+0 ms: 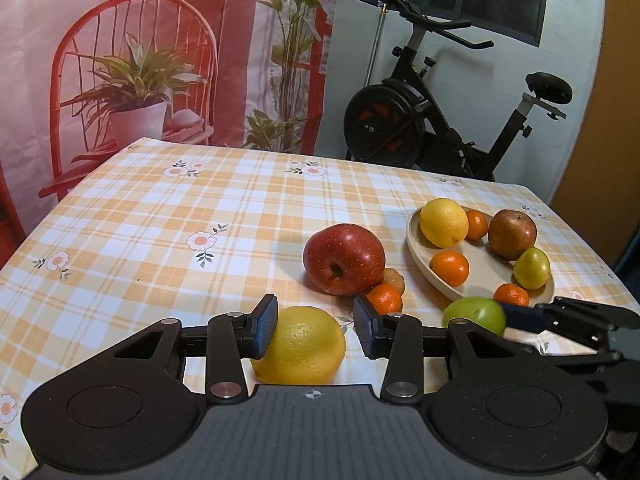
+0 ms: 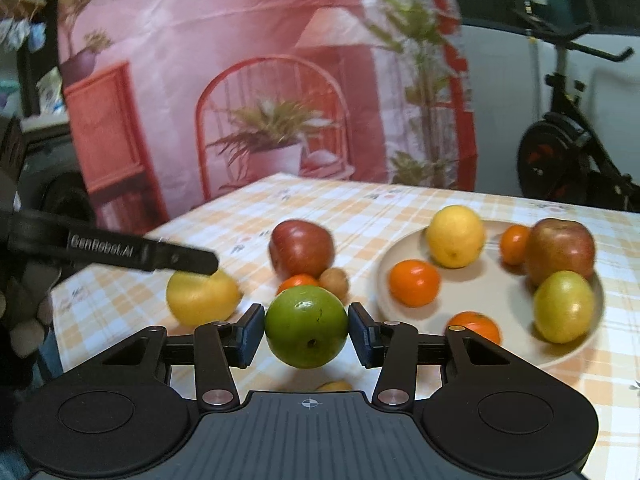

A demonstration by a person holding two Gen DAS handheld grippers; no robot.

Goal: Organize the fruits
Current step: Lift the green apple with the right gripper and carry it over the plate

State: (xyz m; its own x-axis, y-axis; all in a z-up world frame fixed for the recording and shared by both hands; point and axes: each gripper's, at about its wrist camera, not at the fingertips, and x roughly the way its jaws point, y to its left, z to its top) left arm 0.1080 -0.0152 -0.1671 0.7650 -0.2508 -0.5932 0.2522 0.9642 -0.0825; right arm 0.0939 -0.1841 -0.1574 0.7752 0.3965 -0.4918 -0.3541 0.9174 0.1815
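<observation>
The right gripper (image 2: 306, 334) pinches a green apple (image 2: 306, 326); the beige plate (image 2: 496, 284) lies at two o'clock. The left gripper (image 1: 316, 330), jaws spread, straddles a yellow citrus (image 1: 299, 346). The round apple could slip from the pads.

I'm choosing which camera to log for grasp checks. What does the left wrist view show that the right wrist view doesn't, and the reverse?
Left wrist only: the left tool straddling the big yellow citrus on the tablecloth, with a gap at one pad; also the exercise bike's saddle.
Right wrist only: the right tool clamped on the green fruit, both pads touching it, and the lettering on the left tool's side.
Both: the plate holding six fruits, with the red apple and small orange on the cloth nearby.
</observation>
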